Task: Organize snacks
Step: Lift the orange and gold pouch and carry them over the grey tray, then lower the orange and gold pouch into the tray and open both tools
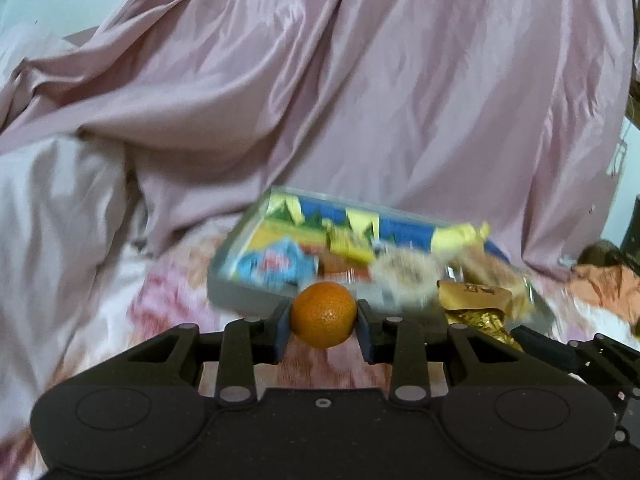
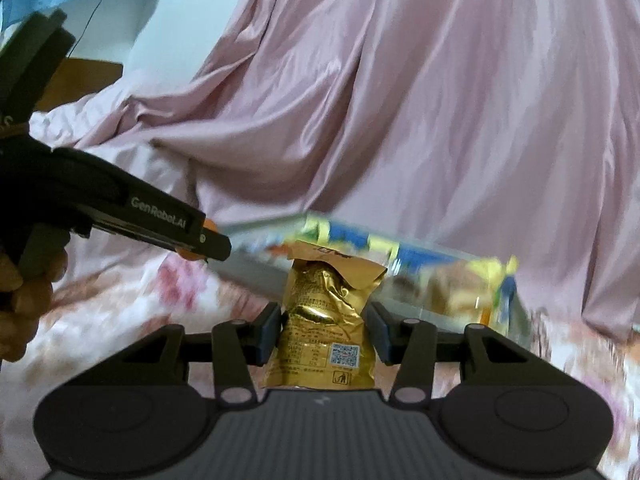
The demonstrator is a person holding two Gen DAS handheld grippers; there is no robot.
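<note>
A: What is the left gripper [image 1: 323,322] doing?

B: Pinching a small orange [image 1: 323,315] between its two blue pads, one on each side of the fruit. The left wrist view shows the whole fruit clear of the flowered bedsheet [image 1: 168,300] below it.

A: And the right gripper [image 2: 325,330]?

B: Closed on a gold foil snack packet [image 2: 322,320], standing upright between the pads – its crumpled top sticks up past the fingertips, and a printed code square shows low on its face.

A: Does either view show the other tool?

B: Both. In the right wrist view the left gripper comes in from the left edge, with lettering on its side, a sliver of the orange peeping past its tip, and the person's hand [image 2: 24,292] wrapped round the handle. In the left wrist view only the gold packet and a dark part of the right gripper show at the lower right.

A: Where are the other snacks?

B: In a clear tray [image 1: 224,280] lying on the bedsheet just beyond both grippers, blurred. The left view makes out a blue wrapper [image 1: 276,264] toward its near left corner and yellow packs [image 1: 360,236] along the far edge – the right view shows the same tray only as smeared colours behind the gold packet.

A: Behind that?

B: A heaped pink quilt [image 1: 320,100] fills the far side of the bed.
</note>
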